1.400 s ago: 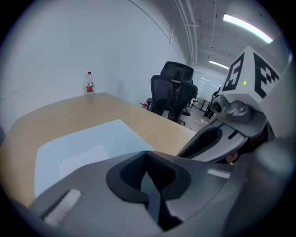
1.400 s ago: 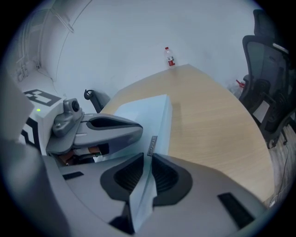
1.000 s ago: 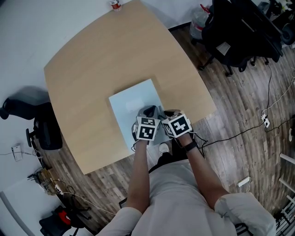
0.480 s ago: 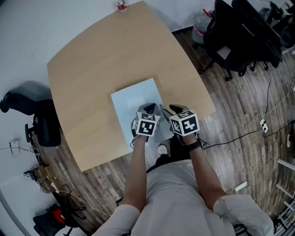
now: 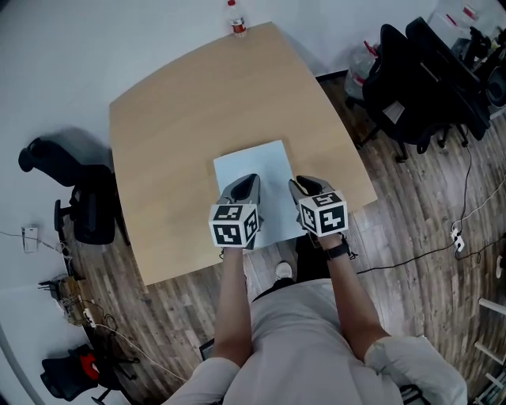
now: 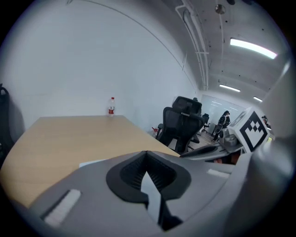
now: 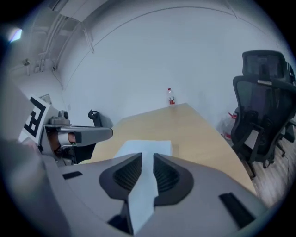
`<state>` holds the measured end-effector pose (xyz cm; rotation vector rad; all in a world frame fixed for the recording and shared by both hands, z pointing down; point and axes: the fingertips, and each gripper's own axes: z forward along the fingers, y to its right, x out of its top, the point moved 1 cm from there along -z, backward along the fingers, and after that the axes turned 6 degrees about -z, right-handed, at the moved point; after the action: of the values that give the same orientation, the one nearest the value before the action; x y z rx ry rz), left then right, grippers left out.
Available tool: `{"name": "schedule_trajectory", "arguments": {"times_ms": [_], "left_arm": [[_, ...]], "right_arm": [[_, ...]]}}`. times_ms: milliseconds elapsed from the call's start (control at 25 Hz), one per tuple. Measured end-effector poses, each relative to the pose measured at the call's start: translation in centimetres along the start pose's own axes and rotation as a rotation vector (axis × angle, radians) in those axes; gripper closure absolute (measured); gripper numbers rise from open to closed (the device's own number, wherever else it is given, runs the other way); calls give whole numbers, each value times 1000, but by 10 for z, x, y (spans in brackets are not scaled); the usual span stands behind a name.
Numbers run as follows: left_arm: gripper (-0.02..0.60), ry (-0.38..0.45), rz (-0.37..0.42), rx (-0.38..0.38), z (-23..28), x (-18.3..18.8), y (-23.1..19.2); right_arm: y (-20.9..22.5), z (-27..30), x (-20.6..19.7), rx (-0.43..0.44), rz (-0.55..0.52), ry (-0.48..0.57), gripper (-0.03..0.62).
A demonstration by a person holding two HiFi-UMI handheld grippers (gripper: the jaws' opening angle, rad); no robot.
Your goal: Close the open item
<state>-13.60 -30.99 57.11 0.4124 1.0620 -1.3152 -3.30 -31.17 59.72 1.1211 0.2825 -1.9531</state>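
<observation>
Item, pale blue and lying flat, sits at the desk's near edge. Above it, my left tool is clenched empty; my right tool, jaws just narrowing, stays released.

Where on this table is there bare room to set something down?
Most of the table is bare: the wide stretch between the bottle at the far corner and the pale blue flat item, plus strips on either side of it. Only the near-edge middle, where it lies, is crowded.
</observation>
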Motion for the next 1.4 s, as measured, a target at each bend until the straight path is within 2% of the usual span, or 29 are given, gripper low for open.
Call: {"name": "schedule_trajectory", "arguments": {"times_ms": [360, 520, 720, 960, 1160, 1400], "left_arm": [[572, 205, 54, 2, -80, 44, 11], [572, 286, 97, 34, -113, 54, 18], [572, 394, 113, 64, -152, 64, 20], [572, 476, 157, 86, -188, 64, 28], [572, 509, 165, 89, -207, 63, 27], [572, 538, 157, 101, -219, 62, 25]], "right_arm": [[-48, -47, 56, -38, -108, 184, 539], [-69, -75, 76, -66, -169, 258, 548], [-93, -103, 93, -93, -211, 352, 558], [-119, -128, 97, -106, -247, 441, 569], [-135, -137, 96, -115, -270, 463, 580], [-134, -150, 96, -191, -290, 505, 582]]}}
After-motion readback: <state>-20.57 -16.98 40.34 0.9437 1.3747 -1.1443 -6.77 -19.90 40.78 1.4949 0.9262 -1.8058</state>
